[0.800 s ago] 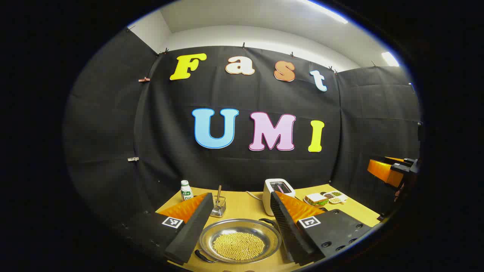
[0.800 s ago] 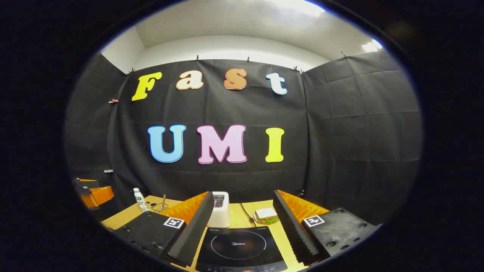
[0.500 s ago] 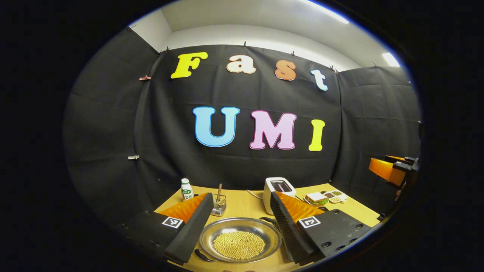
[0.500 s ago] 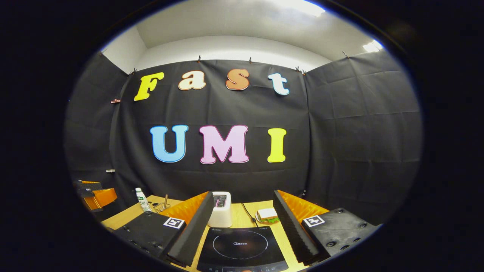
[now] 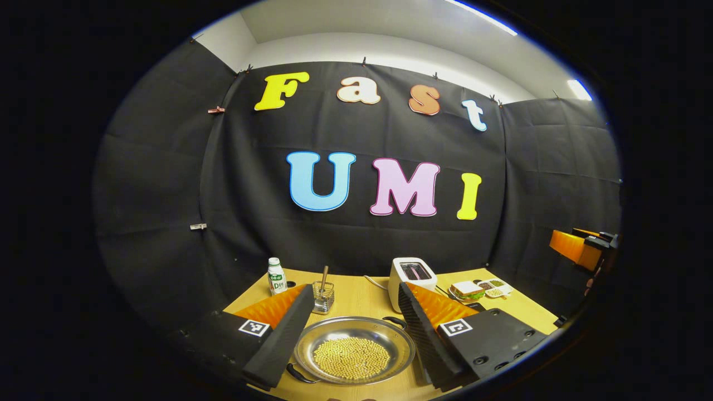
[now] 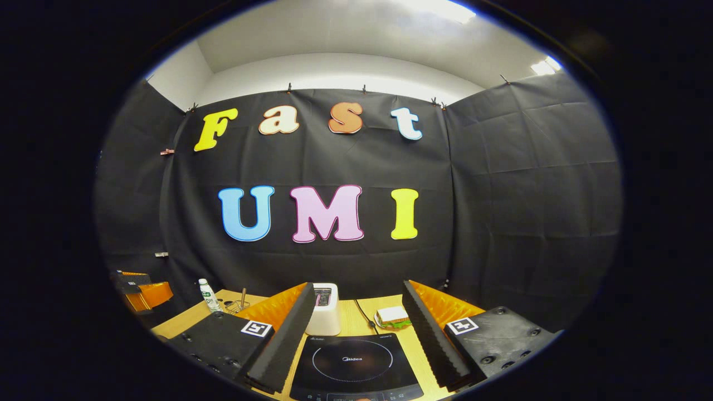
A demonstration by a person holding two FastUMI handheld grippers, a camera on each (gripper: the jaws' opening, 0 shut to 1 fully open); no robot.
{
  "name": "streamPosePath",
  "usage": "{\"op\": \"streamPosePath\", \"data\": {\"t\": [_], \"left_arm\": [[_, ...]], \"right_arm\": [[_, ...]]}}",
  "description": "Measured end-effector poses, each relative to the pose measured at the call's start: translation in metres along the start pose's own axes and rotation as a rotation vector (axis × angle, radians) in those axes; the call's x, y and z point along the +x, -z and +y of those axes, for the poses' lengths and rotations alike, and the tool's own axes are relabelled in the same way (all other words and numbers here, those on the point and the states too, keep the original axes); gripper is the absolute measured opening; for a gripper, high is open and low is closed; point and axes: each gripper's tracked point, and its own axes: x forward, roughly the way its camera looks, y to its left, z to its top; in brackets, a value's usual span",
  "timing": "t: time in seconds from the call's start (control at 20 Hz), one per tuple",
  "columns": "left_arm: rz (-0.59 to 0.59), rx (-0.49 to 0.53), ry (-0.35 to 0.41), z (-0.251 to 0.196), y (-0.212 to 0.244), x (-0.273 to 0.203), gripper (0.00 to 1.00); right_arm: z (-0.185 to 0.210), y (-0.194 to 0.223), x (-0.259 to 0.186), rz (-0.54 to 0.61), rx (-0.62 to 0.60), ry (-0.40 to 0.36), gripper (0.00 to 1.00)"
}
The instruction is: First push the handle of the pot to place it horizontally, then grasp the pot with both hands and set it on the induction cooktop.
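Fingers of my left gripper [image 5: 352, 334] spread wide around the shallow steel pot of yellow beans [image 5: 354, 350]; my right gripper [image 6: 352, 334], equally apart, frames the black induction cooktop [image 6: 353, 365] at six o'clock.

Right gripper [image 6: 353, 328], fingers wide apart, above the induction cooktop [image 6: 353, 365], toaster [image 6: 325, 309] just behind.

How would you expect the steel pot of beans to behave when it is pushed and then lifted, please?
The steel pot looks shallow and smooth, so it would probably slide or spin rather than tip. Its loose beans could shift or spill if tilted. Its thin handles offer small grips.
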Motion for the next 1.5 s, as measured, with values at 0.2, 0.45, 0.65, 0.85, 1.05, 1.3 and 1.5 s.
{"op": "streamPosePath", "data": {"t": [0.2,0.45,0.65,0.85,1.05,1.3,1.5], "left_arm": [[0.018,-0.002,0.0,0.001,0.002,0.004,0.95],[0.062,-0.019,0.006,0.006,0.008,0.011,0.95],[0.12,0.01,0.03,0.012,0.02,0.019,0.95],[0.206,0.001,0.06,0.018,0.039,0.024,0.82],[0.367,-0.073,0.133,0.012,0.08,0.024,0.4],[0.477,-0.079,0.133,0.026,0.114,0.021,0.05],[0.527,-0.097,0.162,0.03,0.136,0.012,0.05]], "right_arm": [[-0.004,0.004,0.002,0.006,0.0,0.006,0.98],[-0.007,0.011,0.003,0.018,-0.005,0.003,0.98],[-0.004,0.014,0.0,0.024,-0.009,-0.002,0.98],[-0.004,0.019,-0.004,0.037,-0.011,0.0,0.98],[-0.004,0.024,-0.003,0.049,-0.017,0.004,0.98],[-0.002,0.032,-0.002,0.07,-0.017,0.006,0.98],[0.0,0.038,-0.003,0.088,-0.016,0.004,0.98]]}}
